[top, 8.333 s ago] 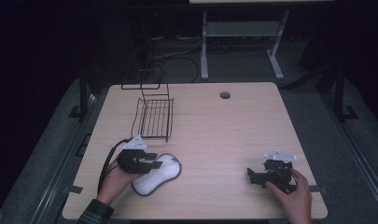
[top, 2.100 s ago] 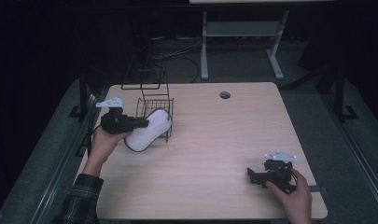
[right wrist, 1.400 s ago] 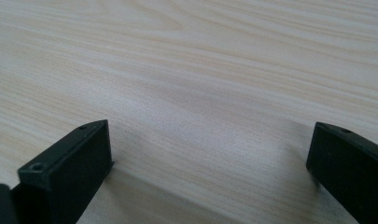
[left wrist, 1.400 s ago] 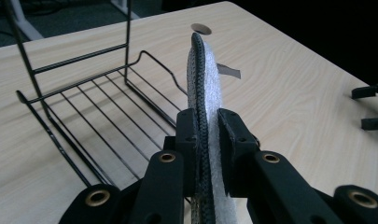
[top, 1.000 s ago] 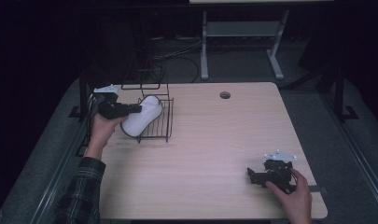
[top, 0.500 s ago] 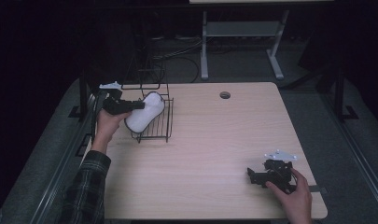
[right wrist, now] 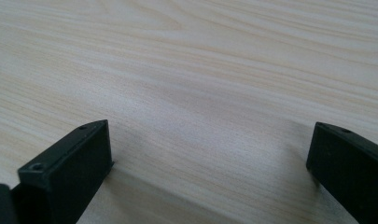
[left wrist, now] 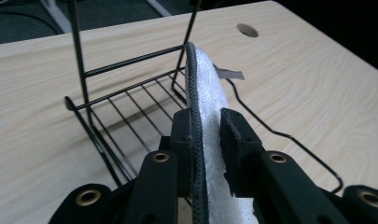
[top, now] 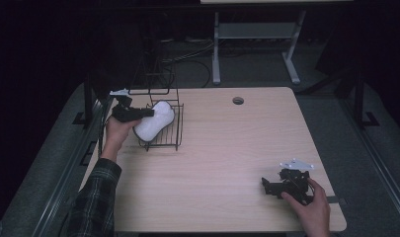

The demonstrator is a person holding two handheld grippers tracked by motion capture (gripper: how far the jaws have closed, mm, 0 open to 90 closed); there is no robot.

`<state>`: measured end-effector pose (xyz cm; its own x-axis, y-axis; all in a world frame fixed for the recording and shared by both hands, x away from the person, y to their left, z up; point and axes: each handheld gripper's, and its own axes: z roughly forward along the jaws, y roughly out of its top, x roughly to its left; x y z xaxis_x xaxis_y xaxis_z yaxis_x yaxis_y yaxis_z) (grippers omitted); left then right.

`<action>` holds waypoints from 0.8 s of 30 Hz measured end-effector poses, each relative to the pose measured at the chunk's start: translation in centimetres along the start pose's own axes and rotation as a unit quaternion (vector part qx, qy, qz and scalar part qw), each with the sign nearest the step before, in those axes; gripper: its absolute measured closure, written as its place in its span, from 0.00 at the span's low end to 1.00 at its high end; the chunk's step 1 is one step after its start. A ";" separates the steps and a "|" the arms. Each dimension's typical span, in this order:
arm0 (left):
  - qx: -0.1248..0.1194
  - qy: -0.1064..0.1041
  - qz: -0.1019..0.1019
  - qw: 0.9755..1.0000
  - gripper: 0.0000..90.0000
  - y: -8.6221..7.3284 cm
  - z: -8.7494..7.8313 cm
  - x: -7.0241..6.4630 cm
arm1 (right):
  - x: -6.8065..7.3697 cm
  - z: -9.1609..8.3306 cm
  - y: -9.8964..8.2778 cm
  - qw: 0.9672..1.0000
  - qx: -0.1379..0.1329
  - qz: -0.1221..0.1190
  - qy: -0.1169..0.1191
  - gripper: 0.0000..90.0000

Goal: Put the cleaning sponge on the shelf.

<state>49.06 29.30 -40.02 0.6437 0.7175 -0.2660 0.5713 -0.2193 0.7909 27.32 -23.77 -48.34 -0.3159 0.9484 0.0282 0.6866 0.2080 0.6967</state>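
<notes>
The work in hand is getting the white slipper (top: 153, 121) into the black wire rack (top: 169, 139) at the far left of the tabletop (top: 227, 163), and it looks close to finished. The left gripper (top: 147, 113) holds the slipper on edge, sole rim to one side and fleecy upper to the other. In the left gripper view the slipper (left wrist: 206, 102) rises straight out from between the jaws, which have just been easing apart. The left jaw lies against the dark rim, while a thin gap seems to show beside the right jaw, so the pinch reads as slackening rather than firm. The rack's floor wires (left wrist: 130, 109) lie ahead of and below the jaw tips, with its upright frame beyond them.

In the high view the slipper's far end sits over the rack's base and its near end sticks out toward the hand. What is left, by my judgement, is to let the slipper settle onto the wires, spread the jaws fully and draw the left gripper back.

The right gripper (top: 279, 186) rests on the near right of the tabletop, jaws spread wide with only bare wood between them, well apart from the rack.
</notes>
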 end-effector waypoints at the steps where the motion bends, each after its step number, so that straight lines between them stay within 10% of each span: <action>1: 0.001 0.003 0.001 1.000 0.82 0.0 0.0 0.0 | 0.0 0.0 0.0 1.000 0.000 0.000 0.000 0.00; 24: 0.022 0.042 0.009 0.999 0.73 -0.4 0.4 0.5 | 0.0 0.0 0.0 1.000 0.000 0.000 0.000 0.00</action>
<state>49.34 29.48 -40.67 0.6100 0.7661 -0.2024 0.5826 -0.2605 0.7699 27.31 -23.76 -48.34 -0.3157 0.9484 0.0286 0.6869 0.2076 0.6964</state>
